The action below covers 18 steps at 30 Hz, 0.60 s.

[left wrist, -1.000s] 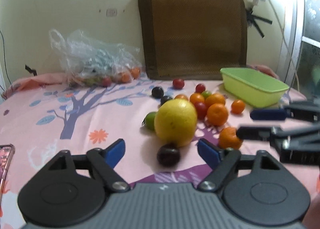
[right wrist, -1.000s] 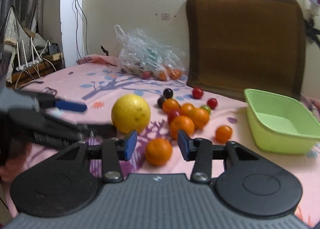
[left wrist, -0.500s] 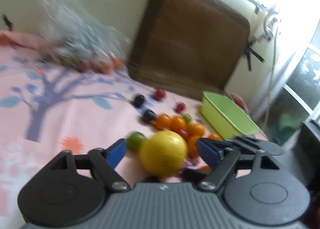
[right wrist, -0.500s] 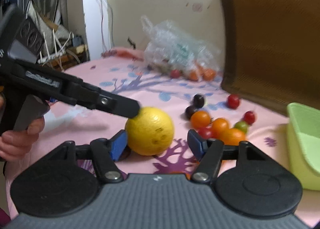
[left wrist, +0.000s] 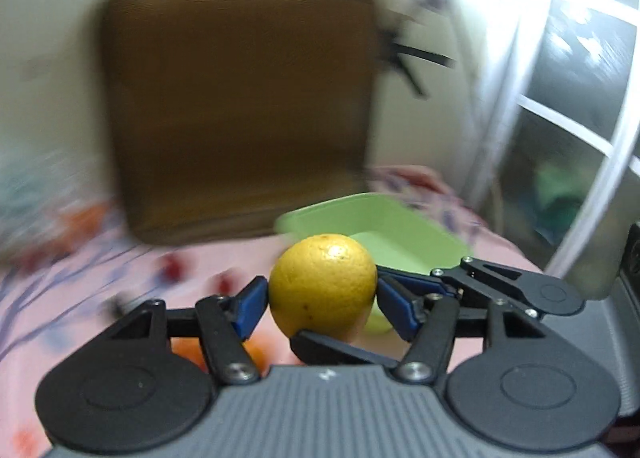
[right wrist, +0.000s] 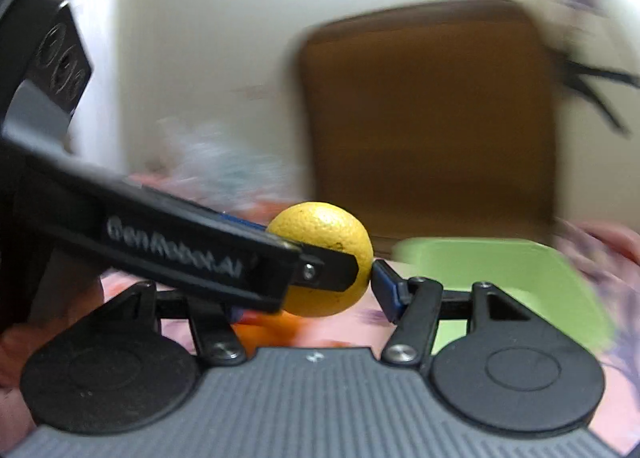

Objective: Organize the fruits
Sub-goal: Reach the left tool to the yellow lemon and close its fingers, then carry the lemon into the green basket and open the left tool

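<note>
Here the left gripper clamps its blue-padded fingers on the round, pebbly-skinned yellow fruit, held above the pink cloth; the right gripper also presses it from both sides; behind sits a smooth green plastic tub, its visible interior bare.

got both grippers crossed up close here, left gripper and right gripper each clamped, fingers pinching inward.
</note>
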Motion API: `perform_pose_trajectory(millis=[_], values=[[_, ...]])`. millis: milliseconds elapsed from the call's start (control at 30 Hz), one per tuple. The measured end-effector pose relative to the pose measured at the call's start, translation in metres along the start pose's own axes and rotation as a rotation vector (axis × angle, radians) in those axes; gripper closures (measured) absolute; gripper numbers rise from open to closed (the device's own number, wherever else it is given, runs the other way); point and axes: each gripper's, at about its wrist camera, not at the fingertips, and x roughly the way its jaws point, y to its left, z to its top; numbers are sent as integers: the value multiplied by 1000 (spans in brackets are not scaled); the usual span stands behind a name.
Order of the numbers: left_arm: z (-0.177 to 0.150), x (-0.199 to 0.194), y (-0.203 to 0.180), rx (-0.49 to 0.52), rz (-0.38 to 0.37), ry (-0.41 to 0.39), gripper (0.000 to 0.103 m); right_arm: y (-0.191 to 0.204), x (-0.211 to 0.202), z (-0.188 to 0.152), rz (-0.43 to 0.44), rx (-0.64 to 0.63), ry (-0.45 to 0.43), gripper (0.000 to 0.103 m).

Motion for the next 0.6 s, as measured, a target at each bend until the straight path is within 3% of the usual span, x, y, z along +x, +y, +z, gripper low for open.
perform_pose_trajectory(millis=[133,200,333,500,600], values=[[18,69,-48,48,-96,51,41,-64,-12,-8,-146,93,24,39],[21,98,-62,34,-107,95,41,-87,-11,-14,-180,125,61,38],[15,124,-84,56,-52,132,38,-96,-6,-23,-211,101,65,37],[14,122,-91,84,36,127,29,-89,-12,-26,-224,88,43,35],[13,111,-87,67,66,123,29,-86,-15,-23,-213,106,11,36]])
